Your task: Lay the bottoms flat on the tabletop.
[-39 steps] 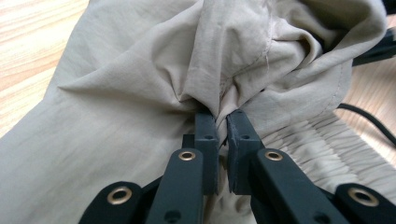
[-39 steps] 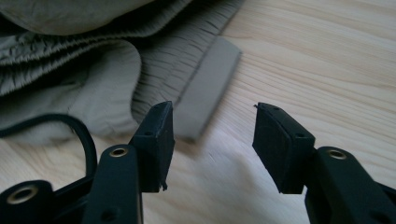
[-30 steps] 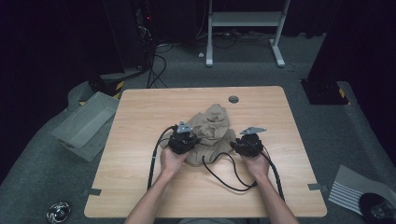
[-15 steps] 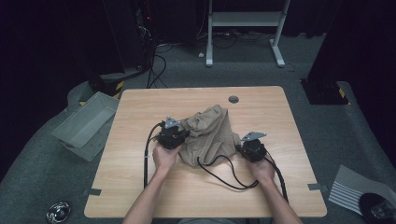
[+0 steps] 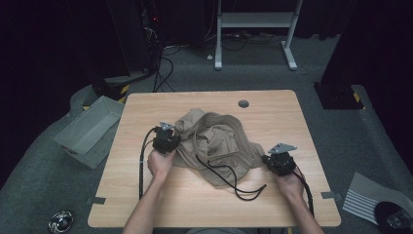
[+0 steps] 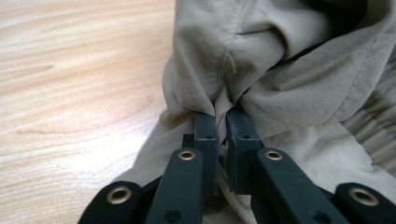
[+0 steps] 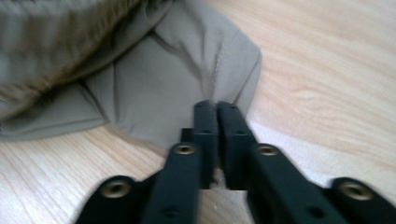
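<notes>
Pale wooden table [image 5: 146, 204] is being used for spreading a beige garment [image 5: 219, 144], lying crumpled at its middle. Nearest, the right gripper [image 5: 267, 159] is being clamped on the garment's near-right corner, its jaws having just reopened slightly; farther, the left gripper [image 5: 171, 138] is being kept pinched on a left fold. Next, the cloth probably needs pulling taut between both.

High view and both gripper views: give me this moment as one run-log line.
garment: tan, crumpled on table | left gripper: shut on garment fold | right gripper: shut on garment edge | black cable: lies across garment
</notes>
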Demonstrator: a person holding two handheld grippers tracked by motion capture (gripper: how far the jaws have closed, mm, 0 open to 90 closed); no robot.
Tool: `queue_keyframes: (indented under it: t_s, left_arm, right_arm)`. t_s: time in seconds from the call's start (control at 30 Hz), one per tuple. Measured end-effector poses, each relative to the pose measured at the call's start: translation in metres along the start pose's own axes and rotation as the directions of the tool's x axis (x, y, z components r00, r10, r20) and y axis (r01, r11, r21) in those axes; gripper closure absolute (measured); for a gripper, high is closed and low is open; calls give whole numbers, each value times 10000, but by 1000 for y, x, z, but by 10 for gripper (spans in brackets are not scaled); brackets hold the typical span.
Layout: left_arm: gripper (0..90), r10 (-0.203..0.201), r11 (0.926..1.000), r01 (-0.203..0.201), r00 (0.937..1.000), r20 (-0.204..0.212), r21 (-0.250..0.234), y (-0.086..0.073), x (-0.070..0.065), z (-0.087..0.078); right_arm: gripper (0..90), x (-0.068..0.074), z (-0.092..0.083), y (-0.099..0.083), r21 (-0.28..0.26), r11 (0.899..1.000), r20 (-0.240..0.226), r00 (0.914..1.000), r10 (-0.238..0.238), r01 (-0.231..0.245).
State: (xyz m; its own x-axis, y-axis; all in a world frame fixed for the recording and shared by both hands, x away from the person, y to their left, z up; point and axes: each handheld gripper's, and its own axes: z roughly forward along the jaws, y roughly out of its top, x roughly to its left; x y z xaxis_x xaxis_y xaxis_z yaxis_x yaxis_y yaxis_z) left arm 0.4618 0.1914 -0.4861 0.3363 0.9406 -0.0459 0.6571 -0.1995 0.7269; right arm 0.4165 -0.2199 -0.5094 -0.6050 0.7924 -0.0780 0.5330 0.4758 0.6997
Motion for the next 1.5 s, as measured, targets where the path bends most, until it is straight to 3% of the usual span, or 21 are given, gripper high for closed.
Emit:
queue_keyframes:
  t_s: [0.07,0.1,0.13,0.27,0.37,0.6,0.77,1.0,1.1,1.2,1.23,1.27,1.3,1.33,1.37,1.43,1.5]
  left_arm:
    - [768,98,9999,-96,9999,127,-129,-1,-5,-2]
    - [720,98,9999,-96,9999,127,-129,-1,-5,-2]
    - [675,102,9998,-100,9998,188,-148,-1,-6,-4]
    - [532,319,9994,-317,9993,184,-122,-1,-8,-13]
    - [474,276,9994,-274,9996,94,-213,-7,-6,-21]
    - [449,54,10000,-54,10000,-6,0,-26,5,-28]
    - [503,187,9988,-185,9998,-37,453,-33,6,-19]
    - [571,339,9957,-323,9993,-168,871,-40,3,-6]
    - [594,397,9965,-379,9989,-240,741,-43,2,-4]
    - [651,543,9965,-532,9984,-148,650,-43,0,-4]
    - [675,556,9966,-547,9984,-124,616,-43,0,-3]
    - [735,600,9963,-594,9982,-83,614,-43,0,-4]
    - [735,645,9961,-640,9979,-56,612,-43,0,-4]
    - [771,685,9958,-682,9976,-23,611,-43,0,-4]
    - [842,735,9954,-735,9973,17,618,-44,0,-4]
    - [864,868,9943,-872,9962,81,622,-44,0,-5]
    - [885,1035,9926,-1039,9946,88,632,-45,0,-6]
  right_arm:
    - [712,2,-7,4,-499,9986,-209,9997,160,-170]
    - [712,2,-7,4,-499,9986,-209,9997,160,-170]
    - [667,4,-16,10,-1049,9943,-345,9993,156,-191]
    - [615,13,-31,26,-1760,9844,-786,9969,-72,-67]
    - [576,18,-31,37,-1896,9819,-1325,9910,-212,-44]
    - [558,25,-22,46,-1942,9810,-1578,9869,-347,35]
    - [551,35,-27,54,-2389,9702,-1793,9800,-861,415]
    - [517,42,-21,61,-2145,9742,-2536,9591,-1253,706]
    - [497,45,-18,60,-2015,9754,-2704,9520,-1433,895]
    - [495,50,-9,60,-1561,9790,-2528,9529,-1677,1309]
    - [509,51,-3,59,-1315,9783,-2407,9522,-1881,1600]
    - [646,54,6,58,-987,9745,-2297,9482,-2194,2015]
    - [646,54,6,58,-987,9745,-2297,9482,-2194,2015]
    - [714,54,10,57,-811,9745,-2196,9499,-2223,2093]
    - [836,51,13,56,-842,9772,-2412,9475,-2099,1951]
    - [847,48,13,56,-925,9803,-2447,9504,-1920,1743]
    - [857,43,8,56,-1103,9820,-2182,9602,-1743,1532]
